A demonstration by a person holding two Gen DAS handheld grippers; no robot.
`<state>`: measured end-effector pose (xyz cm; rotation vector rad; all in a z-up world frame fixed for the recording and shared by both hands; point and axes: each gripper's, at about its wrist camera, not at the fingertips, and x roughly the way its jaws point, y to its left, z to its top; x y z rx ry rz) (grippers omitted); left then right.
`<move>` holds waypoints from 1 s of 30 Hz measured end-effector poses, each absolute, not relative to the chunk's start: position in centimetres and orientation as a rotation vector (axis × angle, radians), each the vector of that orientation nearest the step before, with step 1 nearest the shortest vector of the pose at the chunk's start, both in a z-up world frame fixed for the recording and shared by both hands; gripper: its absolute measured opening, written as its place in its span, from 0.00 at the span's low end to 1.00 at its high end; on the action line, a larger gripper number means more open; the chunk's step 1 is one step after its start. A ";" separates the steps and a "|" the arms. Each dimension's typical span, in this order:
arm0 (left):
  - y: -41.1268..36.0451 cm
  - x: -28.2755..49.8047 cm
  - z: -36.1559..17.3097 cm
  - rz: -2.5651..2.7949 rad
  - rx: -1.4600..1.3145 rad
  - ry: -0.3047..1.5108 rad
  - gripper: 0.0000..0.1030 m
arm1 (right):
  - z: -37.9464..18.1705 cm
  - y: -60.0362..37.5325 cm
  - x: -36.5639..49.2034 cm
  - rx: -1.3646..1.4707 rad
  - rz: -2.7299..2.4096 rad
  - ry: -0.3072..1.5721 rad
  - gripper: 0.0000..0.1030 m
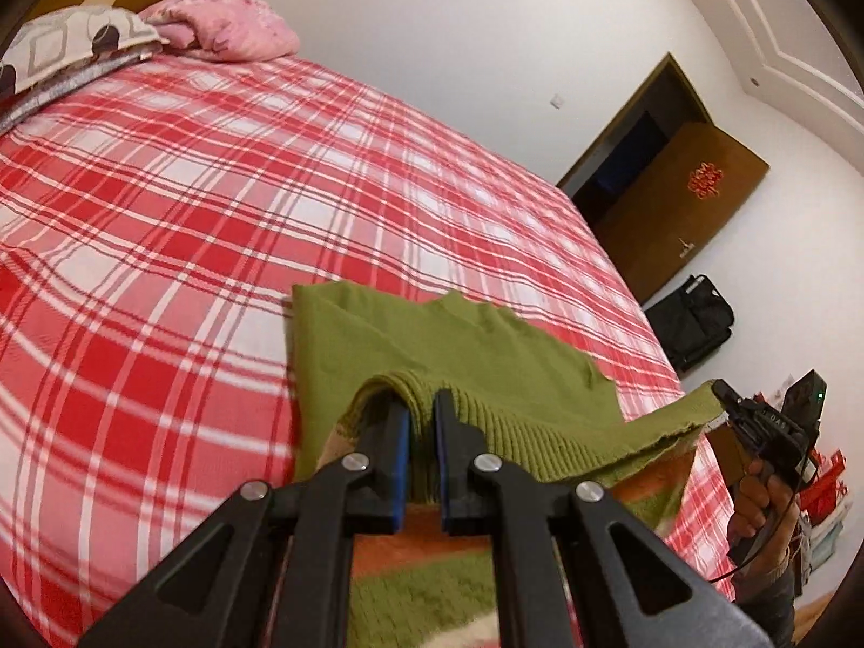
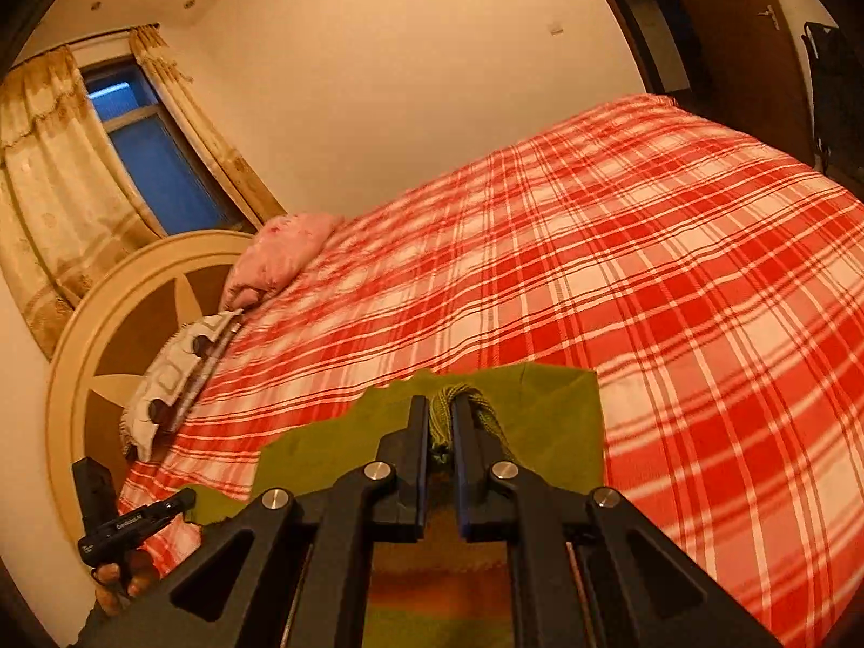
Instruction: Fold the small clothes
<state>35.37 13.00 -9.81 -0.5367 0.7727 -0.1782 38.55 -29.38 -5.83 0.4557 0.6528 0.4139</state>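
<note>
A small green knit sweater (image 1: 459, 345) with orange and cream stripes lies partly on the red plaid bed (image 1: 189, 216). My left gripper (image 1: 421, 405) is shut on its ribbed green hem and holds that edge lifted. My right gripper (image 2: 441, 410) is shut on the other end of the same hem, which bunches between its fingers. The sweater (image 2: 551, 410) hangs between both grippers over the near bed edge. The right gripper also shows at the right of the left wrist view (image 1: 723, 394), and the left gripper shows at the lower left of the right wrist view (image 2: 189, 497).
A pink pillow (image 1: 227, 27) and a grey patterned pillow (image 1: 70, 43) lie at the head of the bed. A round headboard (image 2: 108, 335) and a curtained window (image 2: 146, 151) stand behind. A brown door (image 1: 675, 205) and a black bag (image 1: 691, 318) are past the foot.
</note>
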 end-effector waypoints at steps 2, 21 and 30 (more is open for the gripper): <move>13.2 37.0 -10.5 -0.166 -0.542 0.789 0.08 | -6.8 -28.9 41.2 0.448 0.402 0.678 0.06; 14.3 43.6 -13.7 -0.028 -0.493 0.836 0.45 | -14.8 -29.2 52.3 0.397 0.192 0.829 0.53; 13.9 36.1 -14.9 0.008 -0.342 0.862 0.55 | -14.8 -29.9 44.2 0.288 0.264 0.867 0.54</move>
